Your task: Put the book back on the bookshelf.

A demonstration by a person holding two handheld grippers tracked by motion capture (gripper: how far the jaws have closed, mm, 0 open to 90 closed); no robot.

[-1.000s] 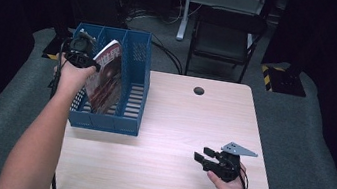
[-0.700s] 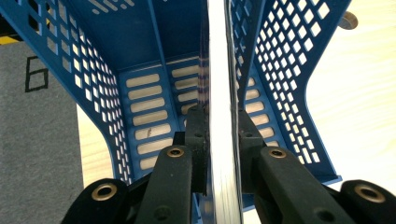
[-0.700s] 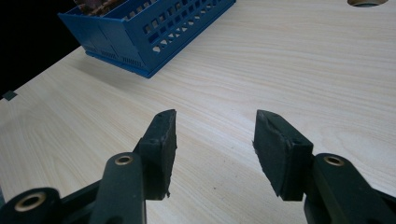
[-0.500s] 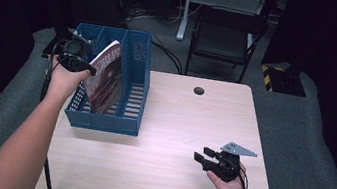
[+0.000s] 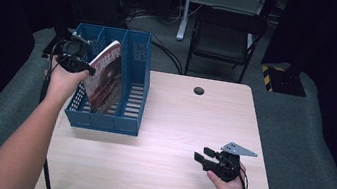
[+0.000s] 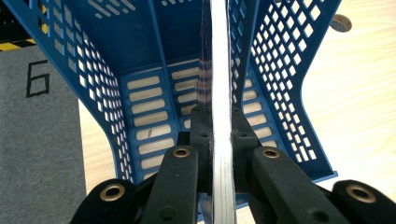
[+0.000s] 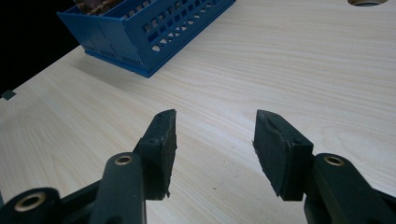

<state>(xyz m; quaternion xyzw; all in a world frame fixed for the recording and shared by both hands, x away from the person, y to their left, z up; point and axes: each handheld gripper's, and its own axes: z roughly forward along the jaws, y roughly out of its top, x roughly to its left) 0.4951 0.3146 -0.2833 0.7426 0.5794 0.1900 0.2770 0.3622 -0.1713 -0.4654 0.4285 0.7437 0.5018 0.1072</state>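
Left gripper (image 6: pixel 219 135) clamped on the magazine (image 6: pixel 220 70); seat it in the blue file rack (image 5: pixel 135 69).

Near to far: your right gripper (image 7: pixel 212 140) idles low over the bench (image 7: pixel 280 70), jaws apart w/ nothing between — leave it there. Left pads pinch the magazine's thin white page edge, so it hangs upright but floppy, leaning inside the rack at the bench's left-rear. Keep the spine parallel to the dividers, lower straight till the bottom edge rests on the slotted floor, then release. Cover's glossy, dark red; pages are slick & bendy. Rack's rigid plastic, perforated walls, sloped sides; bench is pale wood-grain laminate.
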